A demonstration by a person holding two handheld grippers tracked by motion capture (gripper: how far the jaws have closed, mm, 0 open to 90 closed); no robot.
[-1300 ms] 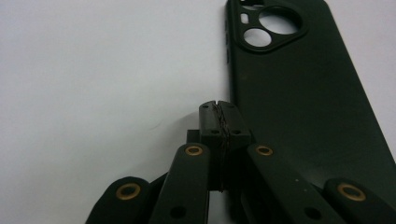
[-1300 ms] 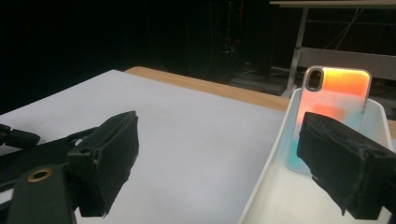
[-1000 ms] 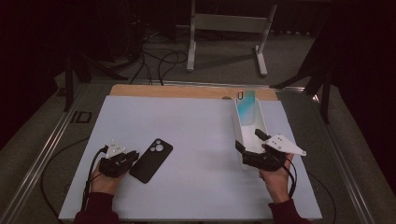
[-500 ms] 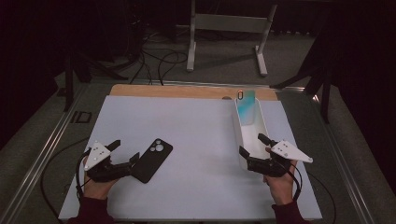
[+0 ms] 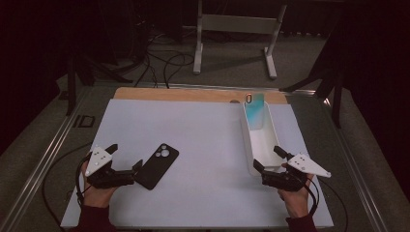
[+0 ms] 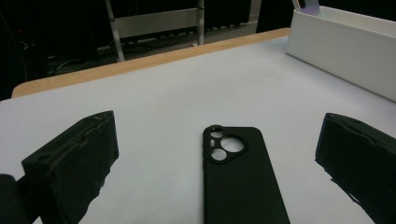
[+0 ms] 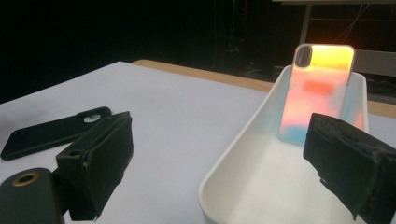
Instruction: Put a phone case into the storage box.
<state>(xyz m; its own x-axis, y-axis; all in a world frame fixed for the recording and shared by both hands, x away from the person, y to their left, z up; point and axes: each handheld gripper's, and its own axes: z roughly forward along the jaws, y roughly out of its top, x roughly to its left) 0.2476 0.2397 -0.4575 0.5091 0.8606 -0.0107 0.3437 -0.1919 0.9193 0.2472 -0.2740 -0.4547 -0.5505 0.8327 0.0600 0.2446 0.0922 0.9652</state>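
Here, in the high view, the black phone case (image 5: pixel 157 166) lies flat on the white table (image 5: pixel 203 145), left of the white tray (image 5: pixel 261 140). The left gripper (image 5: pixel 126 162) has just been opening; its jaws stand wide, one tip at the case's edge. The right gripper (image 5: pixel 269 158), also wide, straddles the tray's near end.

In the left gripper view, the case (image 6: pixel 240 177) lies between the parted jaws, untouched.

In the right gripper view, an iridescent phone case (image 7: pixel 317 91) leans upright in the tray (image 7: pixel 243 154). No writing is legible.

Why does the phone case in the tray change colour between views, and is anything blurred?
High view: dim and soft, iridescent phone case looks teal in the long white tray. Right gripper view: it glows orange-yellow, dark background. Left gripper view: matte black phone case sharp, near jaws soft.
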